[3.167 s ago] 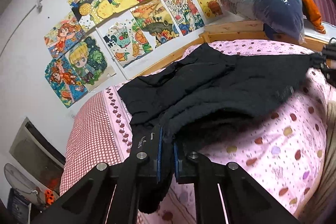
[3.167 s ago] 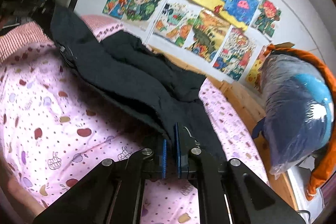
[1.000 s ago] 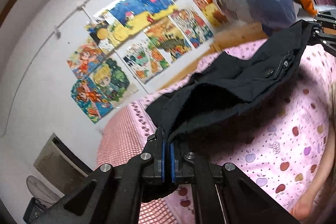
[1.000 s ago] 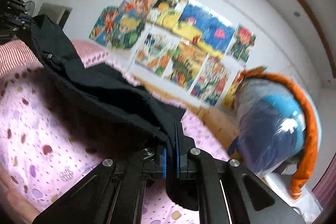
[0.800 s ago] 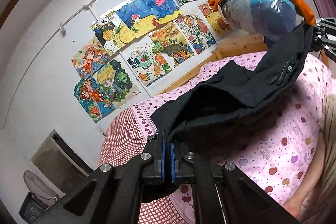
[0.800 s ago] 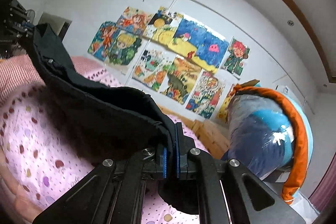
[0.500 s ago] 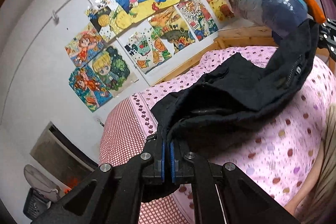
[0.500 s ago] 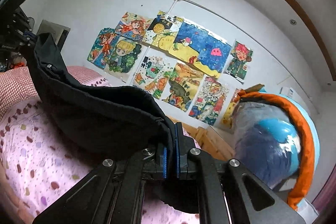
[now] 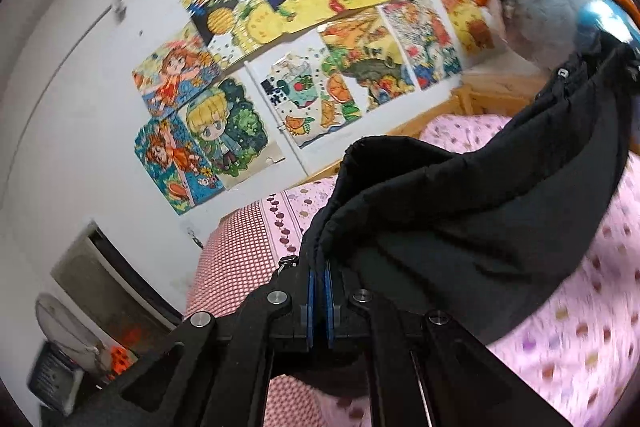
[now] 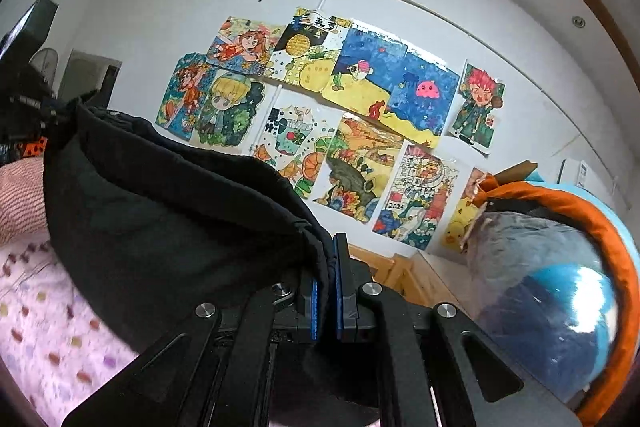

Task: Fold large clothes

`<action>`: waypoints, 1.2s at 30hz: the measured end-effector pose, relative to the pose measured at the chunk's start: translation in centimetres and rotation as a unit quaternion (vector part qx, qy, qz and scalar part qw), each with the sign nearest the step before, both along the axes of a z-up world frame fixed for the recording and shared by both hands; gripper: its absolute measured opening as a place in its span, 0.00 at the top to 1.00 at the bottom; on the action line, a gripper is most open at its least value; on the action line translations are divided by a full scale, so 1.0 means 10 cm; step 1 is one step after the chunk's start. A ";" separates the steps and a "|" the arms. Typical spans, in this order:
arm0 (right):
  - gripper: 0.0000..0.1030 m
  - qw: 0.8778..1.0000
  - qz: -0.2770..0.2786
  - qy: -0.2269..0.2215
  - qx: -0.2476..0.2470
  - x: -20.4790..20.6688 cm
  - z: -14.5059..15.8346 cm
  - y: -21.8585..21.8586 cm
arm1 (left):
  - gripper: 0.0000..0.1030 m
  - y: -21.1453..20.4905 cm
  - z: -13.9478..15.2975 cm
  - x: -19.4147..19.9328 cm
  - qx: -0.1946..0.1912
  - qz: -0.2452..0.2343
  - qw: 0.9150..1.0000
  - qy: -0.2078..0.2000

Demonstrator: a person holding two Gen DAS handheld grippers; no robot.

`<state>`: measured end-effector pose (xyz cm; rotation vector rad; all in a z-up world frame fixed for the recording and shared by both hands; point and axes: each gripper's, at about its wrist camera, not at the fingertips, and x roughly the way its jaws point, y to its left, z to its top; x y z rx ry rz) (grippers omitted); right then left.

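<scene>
A large black padded garment point(image 9: 480, 219) hangs in the air between my two grippers, sagging in the middle above the pink spotted bed point(image 9: 580, 347). My left gripper point(image 9: 319, 279) is shut on one corner of its edge. My right gripper point(image 10: 325, 267) is shut on the opposite corner of the black garment point(image 10: 168, 211). In the left wrist view the right gripper shows at the far right edge point(image 9: 634, 63), and in the right wrist view the left gripper sits at the far left point(image 10: 28, 103). The garment's lower part hides behind the fingers.
Colourful drawings point(image 10: 320, 115) cover the white wall behind the bed. A bagged blue and orange bundle point(image 10: 560, 287) rests by the wooden bed frame point(image 10: 392, 267). A red checked sheet point(image 9: 240, 259) covers the bed's far end, with a fan point(image 9: 64, 323) on the floor beyond.
Both grippers rose and carried the black garment up off the bed; it now hangs stretched between them, clear of the bedding, with more wall in view.
</scene>
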<state>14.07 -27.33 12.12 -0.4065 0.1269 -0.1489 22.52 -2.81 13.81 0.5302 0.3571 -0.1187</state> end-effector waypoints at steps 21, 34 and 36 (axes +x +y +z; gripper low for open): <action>0.95 0.997 -0.057 -0.016 -0.040 2.21 -0.47 -0.16 | 0.95 -0.37 -0.61 1.99 -0.017 0.057 0.998 -0.029; 0.95 0.992 -0.090 0.041 -0.084 3.28 -0.99 -0.22 | 0.95 -0.51 -1.06 2.99 -0.013 0.059 0.998 0.033; 0.95 0.991 -0.096 0.051 -0.081 3.42 -1.09 -0.26 | 0.95 -0.55 -1.17 3.16 -0.014 0.061 0.997 0.046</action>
